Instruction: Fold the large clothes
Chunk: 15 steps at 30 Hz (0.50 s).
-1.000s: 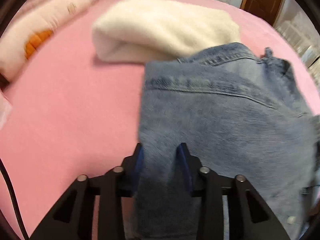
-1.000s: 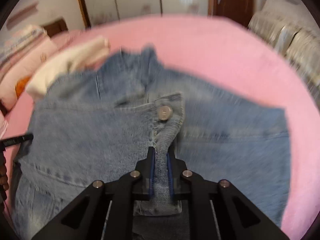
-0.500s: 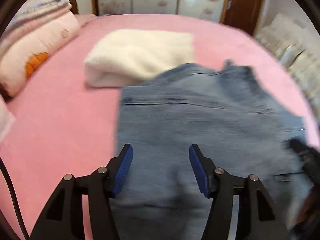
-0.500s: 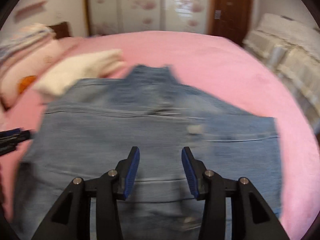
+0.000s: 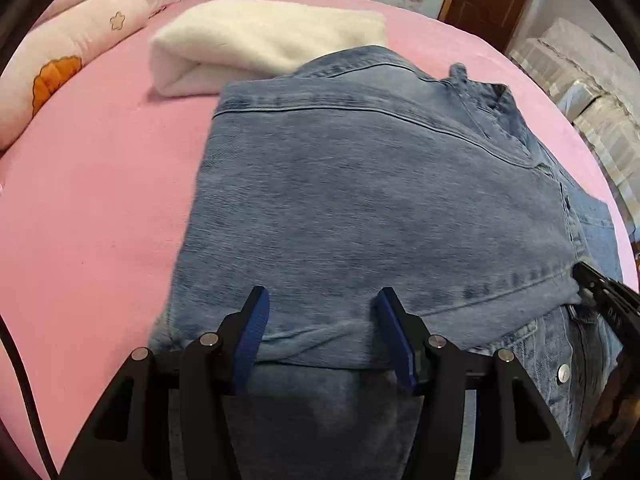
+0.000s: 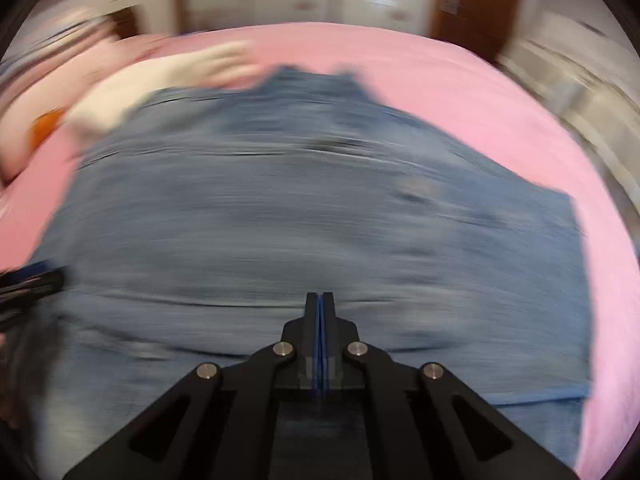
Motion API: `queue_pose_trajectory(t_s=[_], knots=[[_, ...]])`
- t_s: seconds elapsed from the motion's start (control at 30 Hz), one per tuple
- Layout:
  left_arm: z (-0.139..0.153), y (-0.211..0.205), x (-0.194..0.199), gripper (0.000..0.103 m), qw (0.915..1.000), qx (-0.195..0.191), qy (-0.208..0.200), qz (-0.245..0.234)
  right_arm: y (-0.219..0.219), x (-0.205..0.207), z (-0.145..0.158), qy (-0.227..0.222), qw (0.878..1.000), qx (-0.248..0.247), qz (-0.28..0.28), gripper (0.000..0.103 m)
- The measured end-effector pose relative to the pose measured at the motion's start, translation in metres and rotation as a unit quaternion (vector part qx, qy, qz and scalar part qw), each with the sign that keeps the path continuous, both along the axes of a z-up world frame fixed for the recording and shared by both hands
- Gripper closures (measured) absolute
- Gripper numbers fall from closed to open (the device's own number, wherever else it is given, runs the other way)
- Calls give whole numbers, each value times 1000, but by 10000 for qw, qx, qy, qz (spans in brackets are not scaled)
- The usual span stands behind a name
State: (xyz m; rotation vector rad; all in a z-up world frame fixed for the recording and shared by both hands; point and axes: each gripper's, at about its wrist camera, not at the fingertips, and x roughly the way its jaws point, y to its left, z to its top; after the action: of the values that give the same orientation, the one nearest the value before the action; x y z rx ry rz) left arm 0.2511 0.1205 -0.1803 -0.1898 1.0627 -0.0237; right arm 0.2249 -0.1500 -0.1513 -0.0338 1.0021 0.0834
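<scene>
Nearest, the left gripper hovers with fingers spread apart, empty, over the folded denim jacket. The right gripper has just snapped closed on nothing. The jacket lies on the pink bed, a folded white blanket beyond.

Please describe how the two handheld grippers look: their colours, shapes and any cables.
The left gripper and the right gripper look the same: black angular linkage arms with cut-out slots, round silver pivot pins, and narrow blue ribbed pads on the fingers. A black cable runs beside the left one.
</scene>
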Motion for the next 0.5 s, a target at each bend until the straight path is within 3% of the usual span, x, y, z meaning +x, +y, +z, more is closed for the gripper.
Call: queue_pose_trajectory(t_s=[0.07, 0.23, 0.5], knots=[[-1, 0, 2, 48, 10000, 15, 4, -1, -19, 1, -1, 106, 9979, 639, -38, 103], [-1, -5, 11, 48, 9996, 266, 4, 26, 6, -4, -2, -32, 10000, -92, 15, 103], [3, -4, 10, 47, 9996, 251, 115, 20, -4, -1, -3, 44, 9995, 270, -172, 102]])
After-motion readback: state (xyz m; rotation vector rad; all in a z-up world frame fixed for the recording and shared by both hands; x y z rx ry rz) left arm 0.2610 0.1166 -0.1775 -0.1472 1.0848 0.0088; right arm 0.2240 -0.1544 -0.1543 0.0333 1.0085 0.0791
